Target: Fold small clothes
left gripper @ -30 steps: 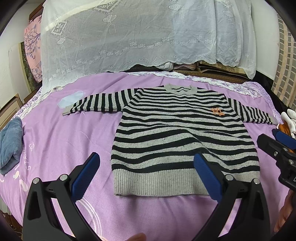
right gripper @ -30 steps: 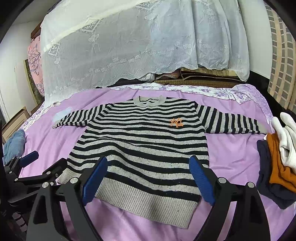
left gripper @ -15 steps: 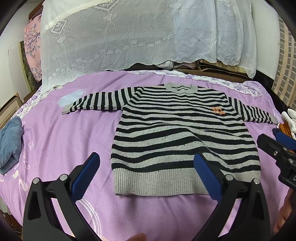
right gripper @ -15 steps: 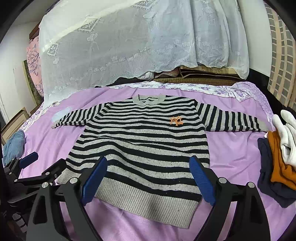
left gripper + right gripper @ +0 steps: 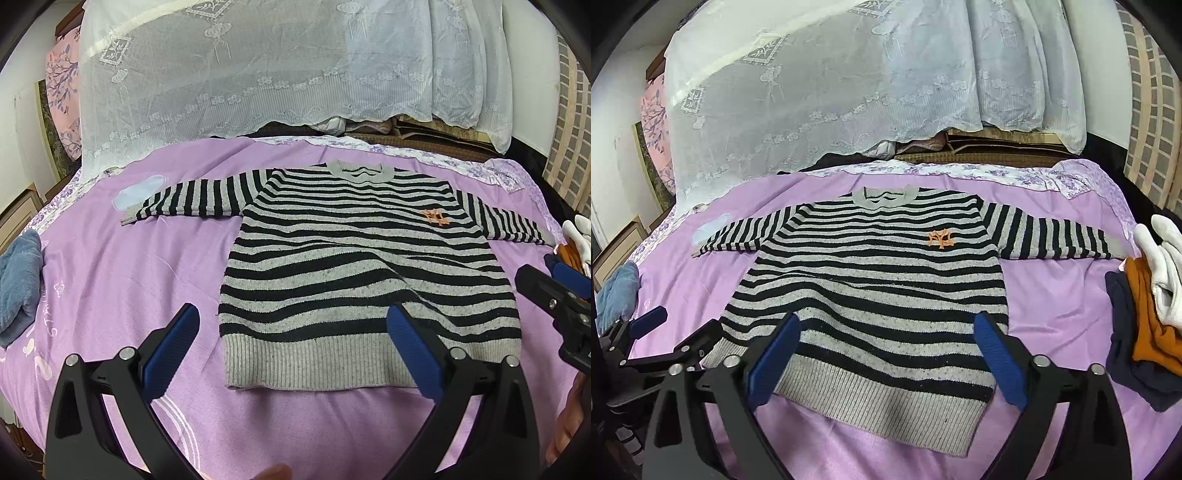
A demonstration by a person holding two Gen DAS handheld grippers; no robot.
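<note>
Purple bedsheet (image 5: 122, 280) covers a bed that fills both views, with a white lace curtain (image 5: 280, 70) draped behind it along the far side. Laid flat and face up in the middle of the sheet is a small black-and-grey striped knitted sweater (image 5: 354, 266), its grey ribbed hem nearest the cameras, its grey collar at the far end and both sleeves stretched out sideways. An orange embroidered logo (image 5: 940, 239) sits on the chest.

The left gripper (image 5: 295, 354) hangs just above the near edge of the bed, its blue-padded fingers (image 5: 173, 350) spread wide apart and holding nothing; one finger is over bare sheet left of the hem, the other over the hem's right part. The right gripper (image 5: 886, 360) is likewise wide apart and empty, its blue-padded fingers (image 5: 997, 360) above the lower body and hem of the sweater. Whether either touches the fabric cannot be told. Each gripper shows at the edge of the other's view.

A folded blue-grey towel (image 5: 18, 284) lies at the left edge of the bed. At the right edge sits a small pile of clothes, an orange garment (image 5: 1152, 321) on a dark navy one (image 5: 1126, 354), with a white cloth (image 5: 1163, 266) on top, just beside the right sleeve's cuff. A pale blue patch (image 5: 138, 192) on the sheet lies by the left sleeve's cuff.
</note>
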